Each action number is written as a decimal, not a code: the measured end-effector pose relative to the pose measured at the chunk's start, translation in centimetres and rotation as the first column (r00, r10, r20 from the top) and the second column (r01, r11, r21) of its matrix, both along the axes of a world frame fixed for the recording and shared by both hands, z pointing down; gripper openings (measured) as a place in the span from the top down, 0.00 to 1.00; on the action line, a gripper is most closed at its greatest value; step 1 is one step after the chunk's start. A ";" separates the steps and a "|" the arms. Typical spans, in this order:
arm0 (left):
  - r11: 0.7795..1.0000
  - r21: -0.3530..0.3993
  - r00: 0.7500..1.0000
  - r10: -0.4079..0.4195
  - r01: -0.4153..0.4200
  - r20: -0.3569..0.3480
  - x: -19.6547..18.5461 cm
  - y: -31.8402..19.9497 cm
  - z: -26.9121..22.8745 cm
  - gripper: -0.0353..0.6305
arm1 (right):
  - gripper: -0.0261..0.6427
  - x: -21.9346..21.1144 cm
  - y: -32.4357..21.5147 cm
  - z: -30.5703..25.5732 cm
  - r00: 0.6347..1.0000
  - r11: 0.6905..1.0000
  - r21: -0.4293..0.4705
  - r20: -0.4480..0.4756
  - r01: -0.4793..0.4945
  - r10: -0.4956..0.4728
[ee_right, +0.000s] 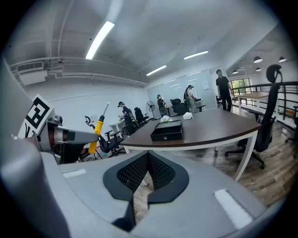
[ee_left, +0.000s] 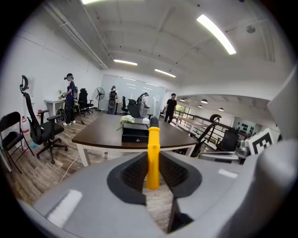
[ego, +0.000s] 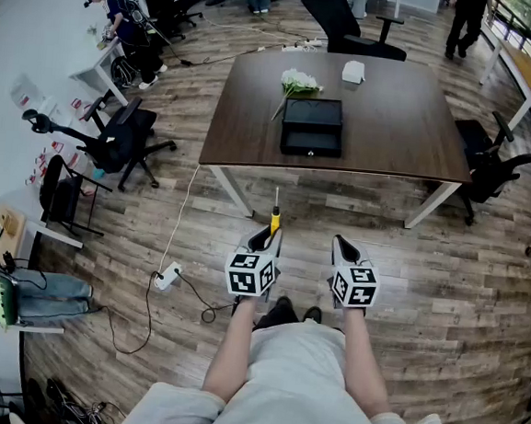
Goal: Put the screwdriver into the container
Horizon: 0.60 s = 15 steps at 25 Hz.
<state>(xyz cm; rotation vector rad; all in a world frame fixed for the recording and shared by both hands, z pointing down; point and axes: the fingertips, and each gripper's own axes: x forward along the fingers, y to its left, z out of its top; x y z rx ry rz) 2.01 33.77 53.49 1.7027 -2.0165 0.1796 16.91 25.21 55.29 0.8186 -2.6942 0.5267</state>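
L claw (ego: 268, 235) grips screwdriver (ego: 275, 219), shaft aimed up-frame toward container (ego: 312, 127) on counter (ego: 402, 126), well apart; R claw (ego: 343, 249) closed, empty.

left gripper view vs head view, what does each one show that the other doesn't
Only the left gripper view: the pads of the left gripper pressing on the screwdriver by its yellow handle, and the ceiling lights.
Only the head view: the person's arms and a power strip on the floor.
Both: the screwdriver, the brown table, and the black container and white flowers on it.
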 end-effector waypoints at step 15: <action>1.000 -0.005 1.000 0.006 -0.006 0.012 -0.5 -0.9 -0.6 0.75 | 0.96 -0.2 -1.5 0.2 0.998 0.999 -0.037 0.064 0.005 -0.002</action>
